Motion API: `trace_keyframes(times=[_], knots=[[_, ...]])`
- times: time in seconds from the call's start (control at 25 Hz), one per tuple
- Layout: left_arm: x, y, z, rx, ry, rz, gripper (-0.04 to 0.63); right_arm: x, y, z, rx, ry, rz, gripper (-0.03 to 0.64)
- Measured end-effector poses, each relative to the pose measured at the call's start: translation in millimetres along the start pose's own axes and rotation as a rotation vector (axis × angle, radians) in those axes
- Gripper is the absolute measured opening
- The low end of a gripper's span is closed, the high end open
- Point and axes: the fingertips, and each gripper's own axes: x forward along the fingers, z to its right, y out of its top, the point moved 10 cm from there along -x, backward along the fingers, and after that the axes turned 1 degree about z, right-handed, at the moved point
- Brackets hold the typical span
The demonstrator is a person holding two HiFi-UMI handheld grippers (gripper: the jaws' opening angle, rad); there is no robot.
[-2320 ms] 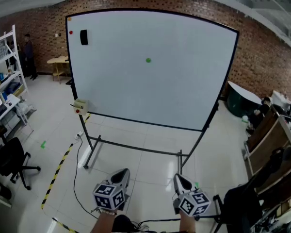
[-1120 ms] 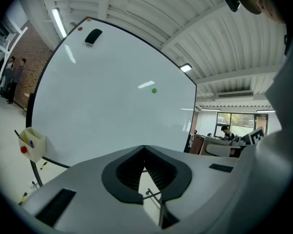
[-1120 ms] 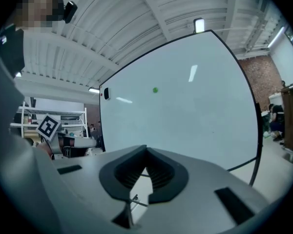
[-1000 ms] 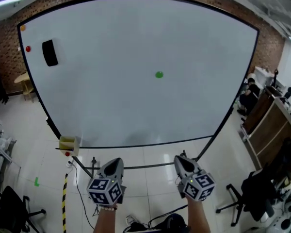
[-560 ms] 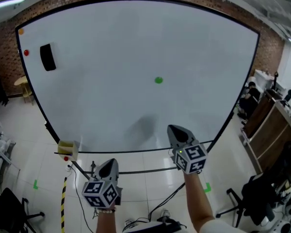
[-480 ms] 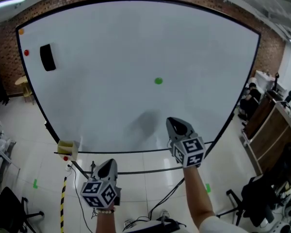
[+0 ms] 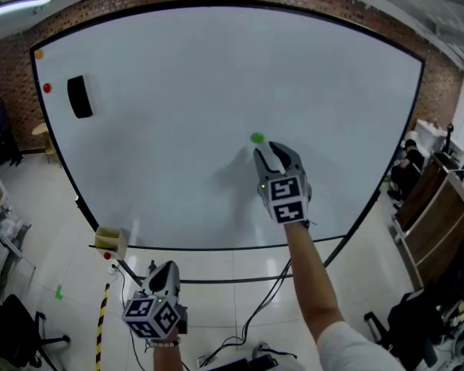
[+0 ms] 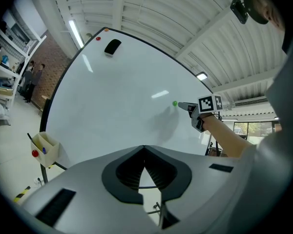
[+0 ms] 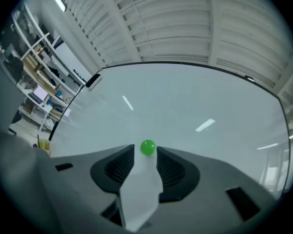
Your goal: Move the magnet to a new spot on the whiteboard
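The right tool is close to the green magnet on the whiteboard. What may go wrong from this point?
The right tool has just been opening its jaws; the green magnet sits at its tips, ungripped. It is small and round, so an off-centre close may squeeze it out and drop it. Pushing on may also knock the tips against the whiteboard.

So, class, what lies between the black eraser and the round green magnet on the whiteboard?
Only bare whiteboard between black eraser and round green magnet; head view.
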Motion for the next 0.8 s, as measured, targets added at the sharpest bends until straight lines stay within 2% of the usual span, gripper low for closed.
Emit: trace_keyframes(times=[0.2,0.6,0.8], knots=[[-1,2,-7,-0.007,0.023,0.014,-0.006,22,5,-3,-0.088,-0.034,-0.023,0.167],[1,6,-12,-0.01,0.023,0.024,-0.006,38,5,-6,-0.12,-0.048,-0.027,0.167],[4,8,-15,-0.009,0.023,0.019,-0.006,38,6,-8,-0.137,-0.056,-0.043,0.141]])
